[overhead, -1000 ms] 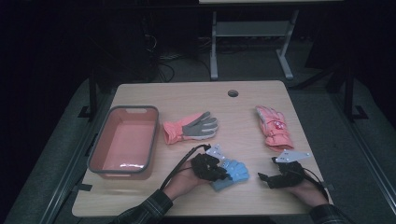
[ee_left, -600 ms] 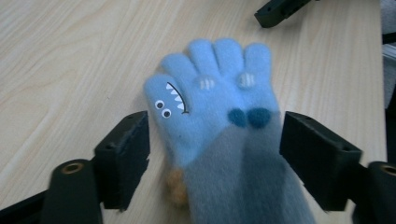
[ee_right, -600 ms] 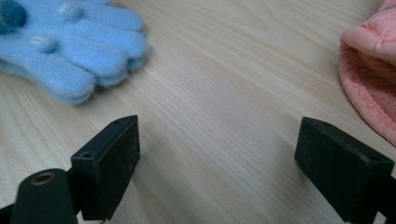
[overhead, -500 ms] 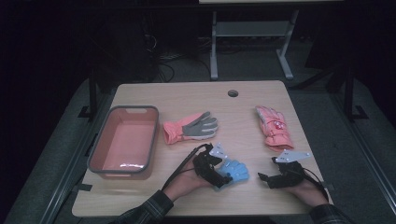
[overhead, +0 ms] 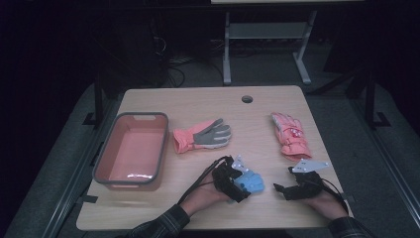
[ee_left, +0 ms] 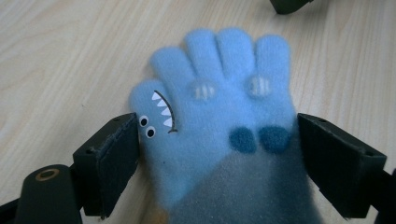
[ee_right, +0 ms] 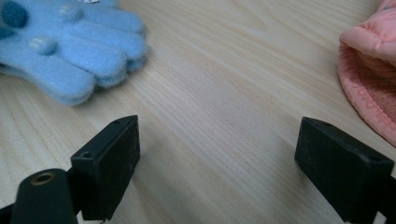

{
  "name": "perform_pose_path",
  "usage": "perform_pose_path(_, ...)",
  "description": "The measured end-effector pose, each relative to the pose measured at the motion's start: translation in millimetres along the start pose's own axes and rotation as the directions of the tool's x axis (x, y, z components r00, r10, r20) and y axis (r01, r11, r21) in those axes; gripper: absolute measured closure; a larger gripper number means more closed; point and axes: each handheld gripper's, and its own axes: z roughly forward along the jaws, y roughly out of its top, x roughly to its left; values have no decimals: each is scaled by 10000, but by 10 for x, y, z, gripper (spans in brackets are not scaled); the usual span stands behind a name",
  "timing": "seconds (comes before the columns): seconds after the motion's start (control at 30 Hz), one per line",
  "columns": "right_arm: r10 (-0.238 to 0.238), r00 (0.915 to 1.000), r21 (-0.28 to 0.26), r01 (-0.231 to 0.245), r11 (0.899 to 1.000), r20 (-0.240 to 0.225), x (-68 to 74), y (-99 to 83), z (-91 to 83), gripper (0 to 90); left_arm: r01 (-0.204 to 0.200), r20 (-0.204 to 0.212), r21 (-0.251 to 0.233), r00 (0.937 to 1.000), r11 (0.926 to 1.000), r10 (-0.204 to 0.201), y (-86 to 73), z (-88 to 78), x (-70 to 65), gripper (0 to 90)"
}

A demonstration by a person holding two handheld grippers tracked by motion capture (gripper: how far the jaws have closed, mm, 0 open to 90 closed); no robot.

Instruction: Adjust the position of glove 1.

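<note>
**Blue glove let go near the desk's front edge — what could slip from here**

We see the left gripper [overhead: 236,179] with its fingers spread wide; they have just been opening, and the blue glove [ee_left: 219,121] lies flat on the desk [overhead: 198,101] between them, the pads beside the fleece rather than pressing it. In the high view the glove sits at the front of the desk, between our two hands. The right gripper [overhead: 289,188] rests on the desk with its fingers spread over bare wood, pinching nothing.

The risks, as we judge them: the left pads stand so close to the glove's sides that drawing the hand back could snag the fleece and drag it along. A fresh pinch from this angle might catch only the top layer and bunch it. The pink glove [overhead: 289,135] lies just beyond the right gripper — a careless reach could shove it toward the desk's edge.

Hard to make out: the blue glove's cuff is cut off and shadowed at the bottom of the left gripper view, and in the high view the left gripper covers part of the glove. The grey-and-orange glove [overhead: 202,136] and the tub [overhead: 130,151] are dim — we cannot tell whether anything lies in the tub.
</note>
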Motion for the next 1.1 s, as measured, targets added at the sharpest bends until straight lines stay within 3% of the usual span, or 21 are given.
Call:
perform_pose_path(0.17, -8, 10000, 1, 8, 10000, -1, -1, 0, 0, 136, -132, -221, -27, 9997, 9999, 131, -8, 14, -30, 165)
perform_pose_path(0.2, -1, 10000, -1, 1, 10000, 1, 0, 0, 0, 136, -346, -270, 113, 9990, 9993, 349, -9, 3, -26, 165)
perform_pose_path(0.37, -3, 10000, -1, 3, 10000, 2, 0, 0, 0, 136, -618, -503, 138, 9968, 9980, 624, -16, -3, -62, 227)
perform_pose_path(0.87, -1, 10000, 23, 1, 10000, 12, -1, 2, 0, 136, -704, -295, 180, 9970, 9974, 709, -29, -96, 17, 648)
perform_pose_path(0.93, -3, 10000, 25, 3, 10000, 13, -1, 2, 0, 136, -534, -278, 62, 9982, 9986, 536, -28, -90, 19, 680)
perform_pose_path(0.97, -4, 10000, 25, 4, 10000, 13, -2, 2, 0, 136, -671, -213, 205, 9975, 9975, 675, -25, -102, 36, 691)
perform_pose_path(1.0, -4, 10000, 26, 4, 10000, 13, -2, 2, 0, 136, -426, -154, 37, 9990, 9991, 426, -29, -93, 30, 697)
perform_pose_path(1.1, -3, 10000, 22, 3, 10000, 12, -2, 2, 0, 136, -455, 86, 119, 9989, 9989, 454, -34, -112, 71, 707)
